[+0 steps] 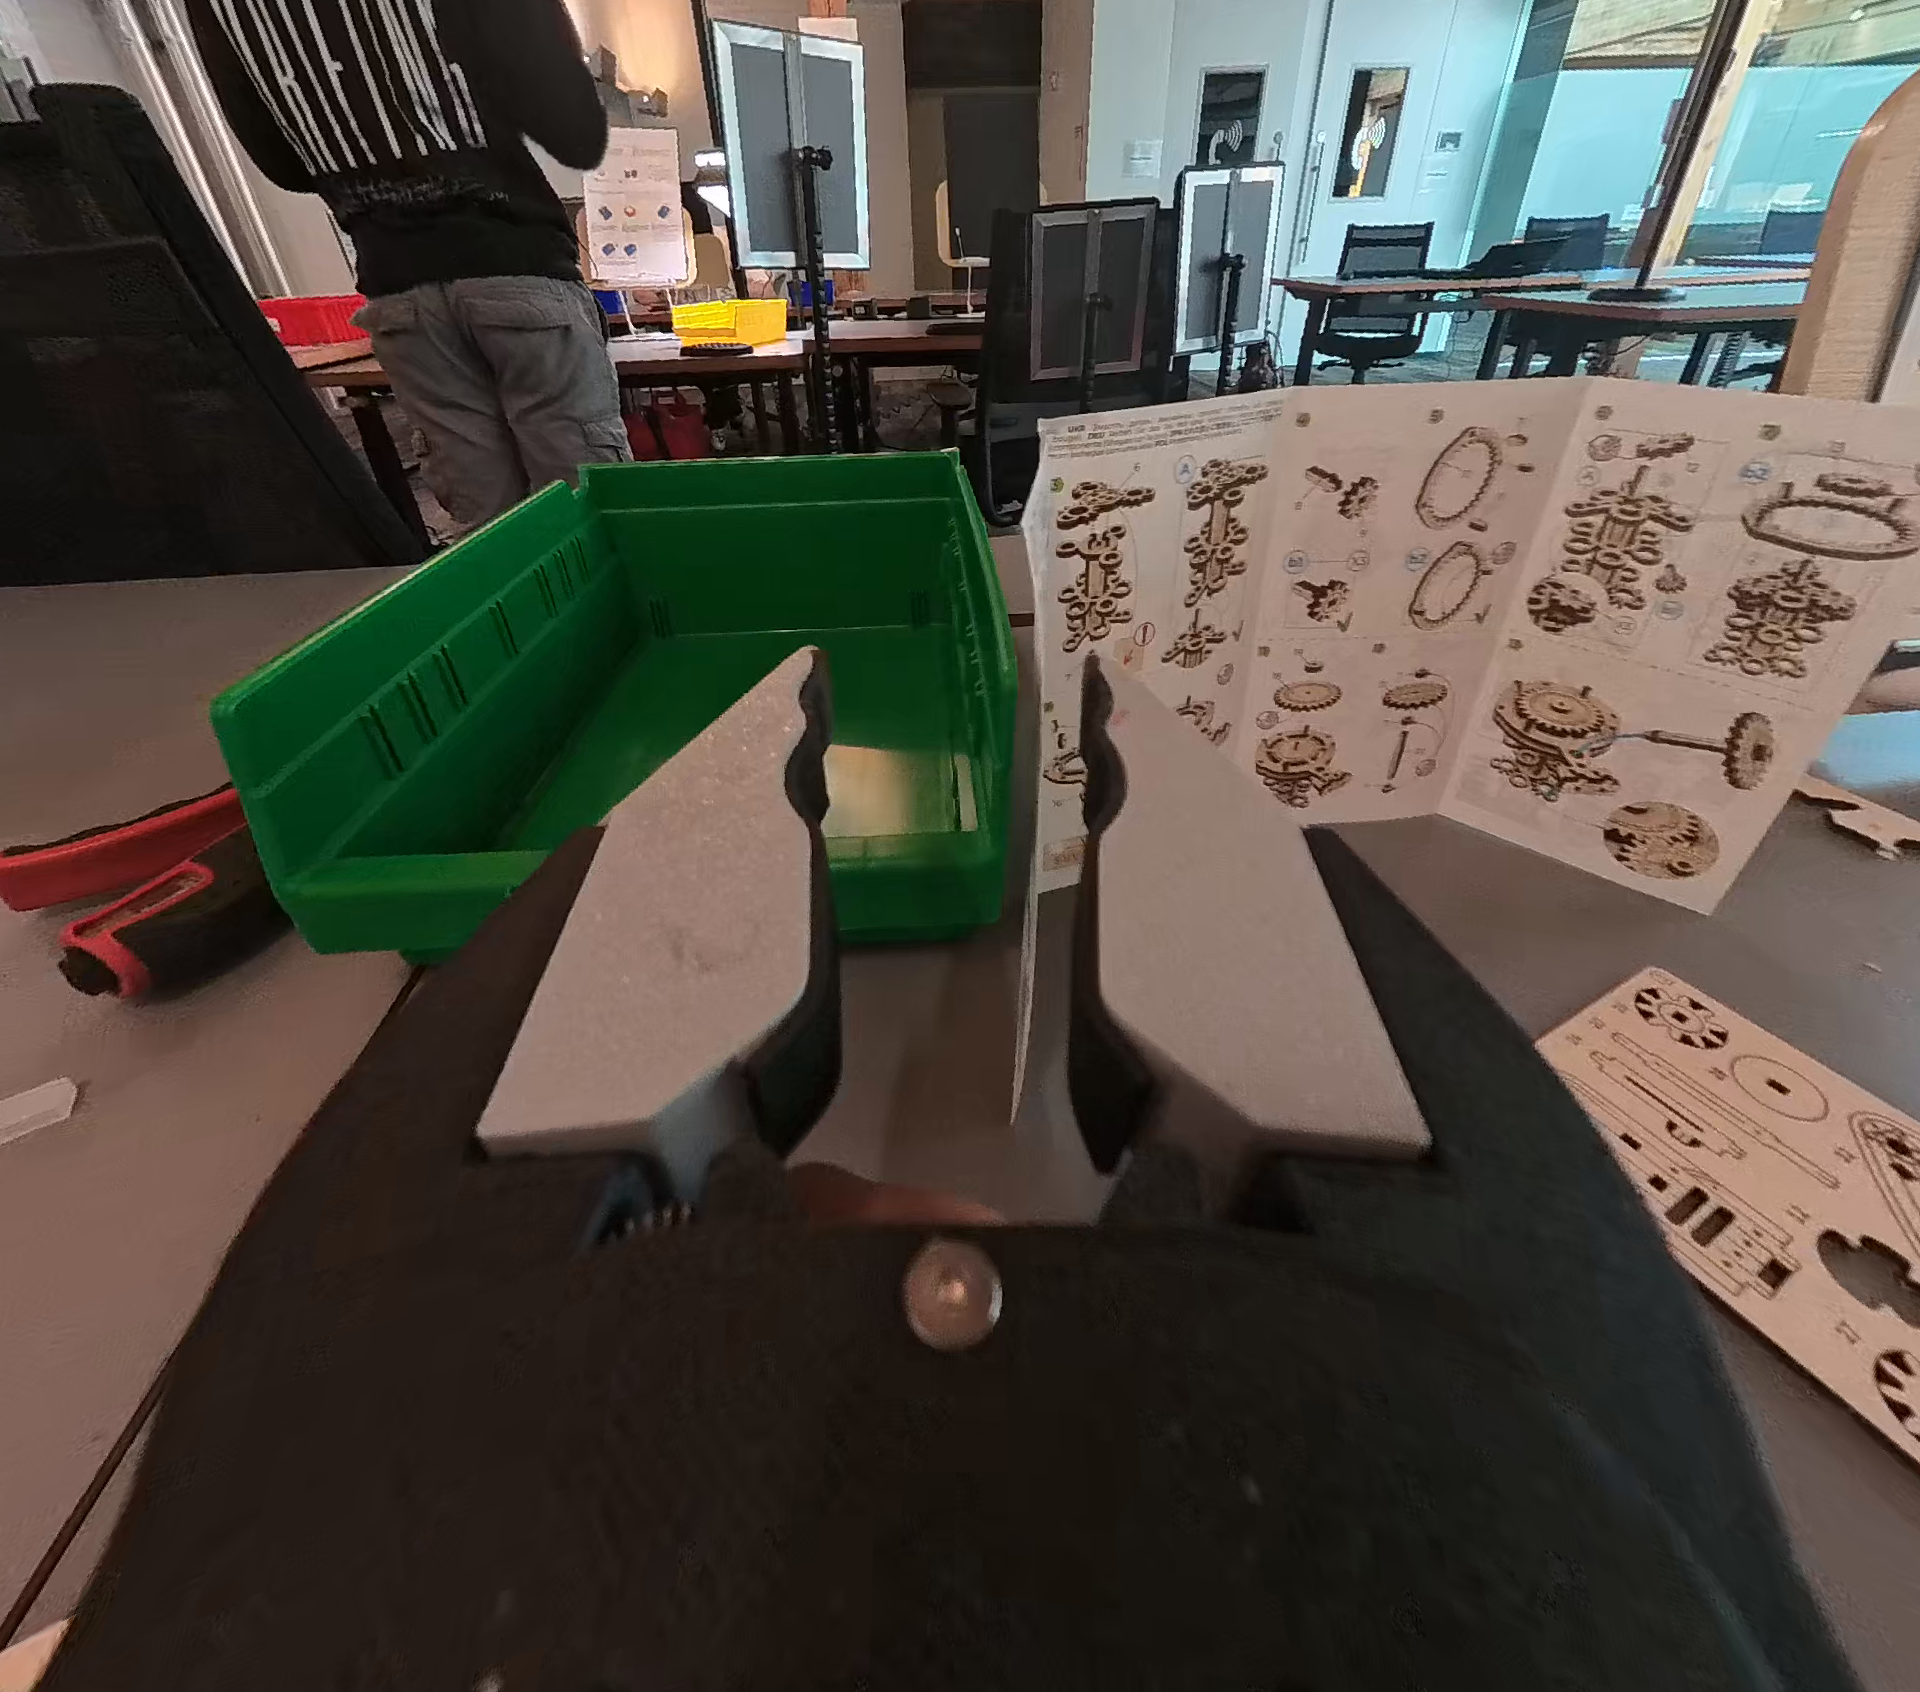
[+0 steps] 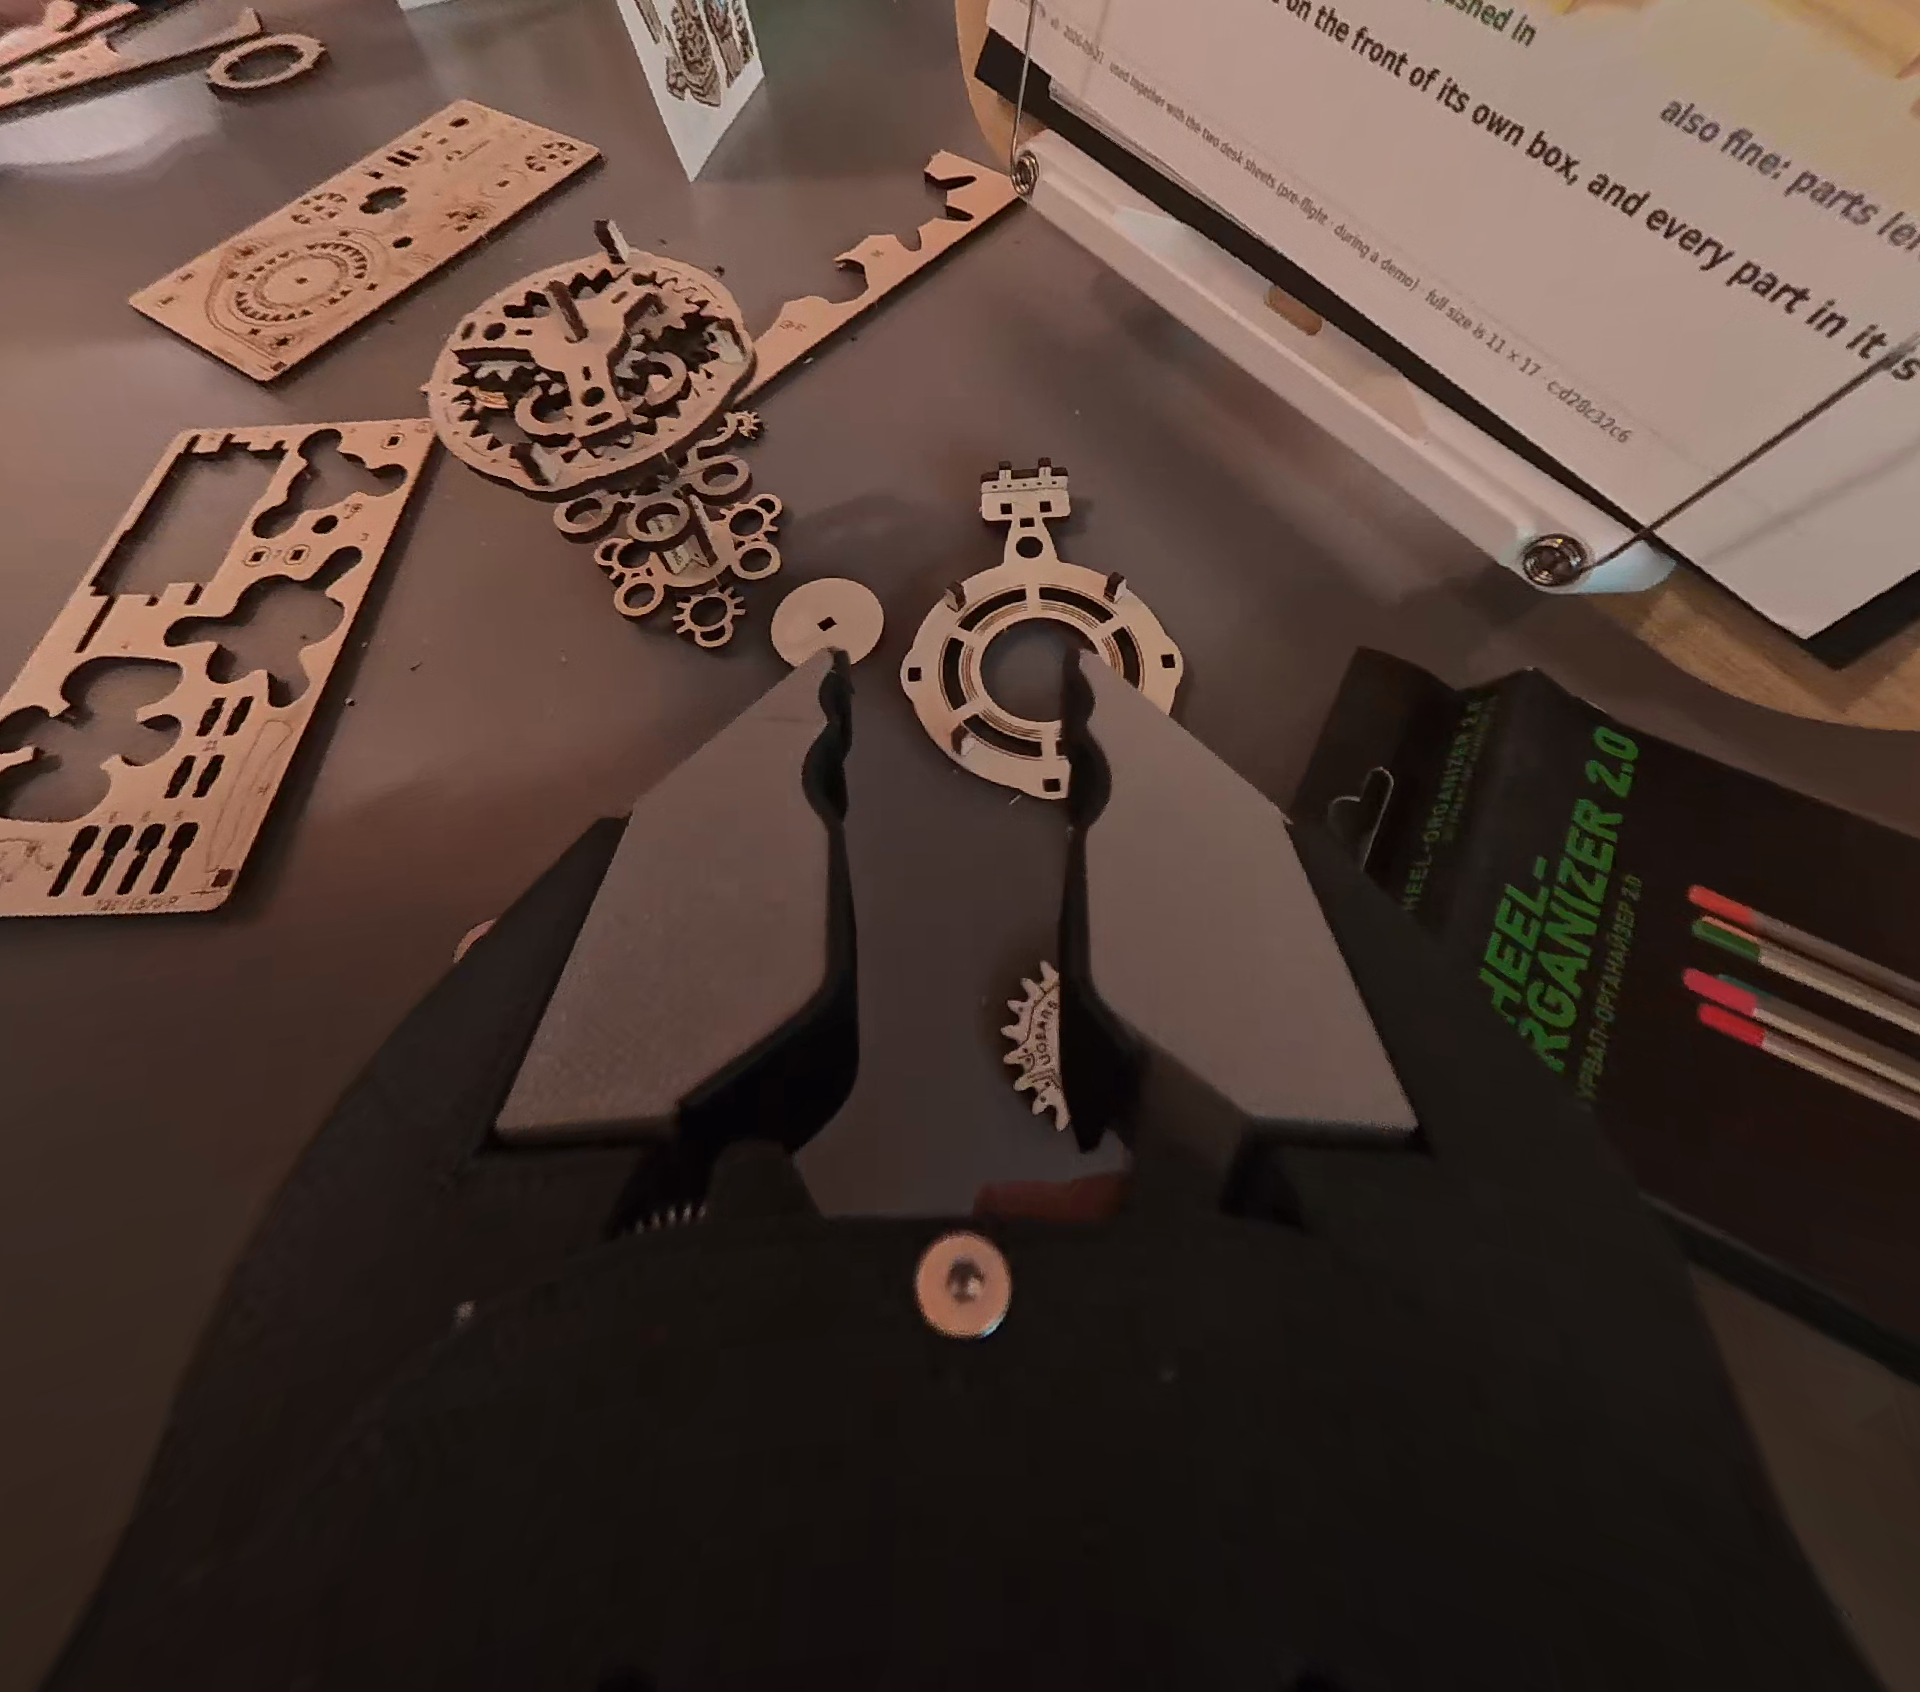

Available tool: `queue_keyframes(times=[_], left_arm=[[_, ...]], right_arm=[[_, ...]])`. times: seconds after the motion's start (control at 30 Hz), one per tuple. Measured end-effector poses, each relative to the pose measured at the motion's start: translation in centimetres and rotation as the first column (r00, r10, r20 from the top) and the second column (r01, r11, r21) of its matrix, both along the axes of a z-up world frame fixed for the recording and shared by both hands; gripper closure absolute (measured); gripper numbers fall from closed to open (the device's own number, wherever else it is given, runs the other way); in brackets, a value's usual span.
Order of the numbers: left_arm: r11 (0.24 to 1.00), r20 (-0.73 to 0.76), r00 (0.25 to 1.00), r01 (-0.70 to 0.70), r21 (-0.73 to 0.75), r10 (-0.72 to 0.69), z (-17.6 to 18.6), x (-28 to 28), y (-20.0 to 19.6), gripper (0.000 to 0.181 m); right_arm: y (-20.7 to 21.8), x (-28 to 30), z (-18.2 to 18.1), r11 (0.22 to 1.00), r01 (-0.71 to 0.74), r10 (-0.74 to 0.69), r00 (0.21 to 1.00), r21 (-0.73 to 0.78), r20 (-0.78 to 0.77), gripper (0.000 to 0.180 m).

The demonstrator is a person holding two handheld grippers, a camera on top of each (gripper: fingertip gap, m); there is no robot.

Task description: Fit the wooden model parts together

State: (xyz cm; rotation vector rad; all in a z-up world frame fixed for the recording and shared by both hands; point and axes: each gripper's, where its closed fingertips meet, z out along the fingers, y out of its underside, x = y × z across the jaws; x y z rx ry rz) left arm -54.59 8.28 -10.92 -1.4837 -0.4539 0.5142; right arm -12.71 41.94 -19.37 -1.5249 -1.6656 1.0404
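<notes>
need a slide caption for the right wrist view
Open right gripper hovers over a round wooden part beside the half-built wooden model.

Each hand-held gripper — black body, grey fingers, black pads, one silver screw.

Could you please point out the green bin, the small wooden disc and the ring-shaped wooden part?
green bin [image 1: 436, 707]: left wrist view, on its long side wall.
small wooden disc [image 2: 810, 619]: right wrist view, on its flat face.
ring-shaped wooden part [image 2: 977, 712]: right wrist view, on its left rim.
</notes>
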Motion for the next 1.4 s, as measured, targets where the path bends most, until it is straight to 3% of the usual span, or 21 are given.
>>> queue_keyframes(times=[0.47,1.4], left_arm=[[1.0,-0.009,1.0,-0.005,-0.027,0.005,-0.2,0.0,0.2,0.138],[0.999,-0.004,1.0,-0.025,-0.024,0.025,-0.4,-0.4,-0.2,0.139]], right_arm=[[1.3,-0.1,-0.3,0.999,0.052,-0.052,0.999,-0.005,0.001,0.143],[0.3,-0.1,0.1,0.999,0.017,-0.017,1.0,0.032,-0.008,0.143]])
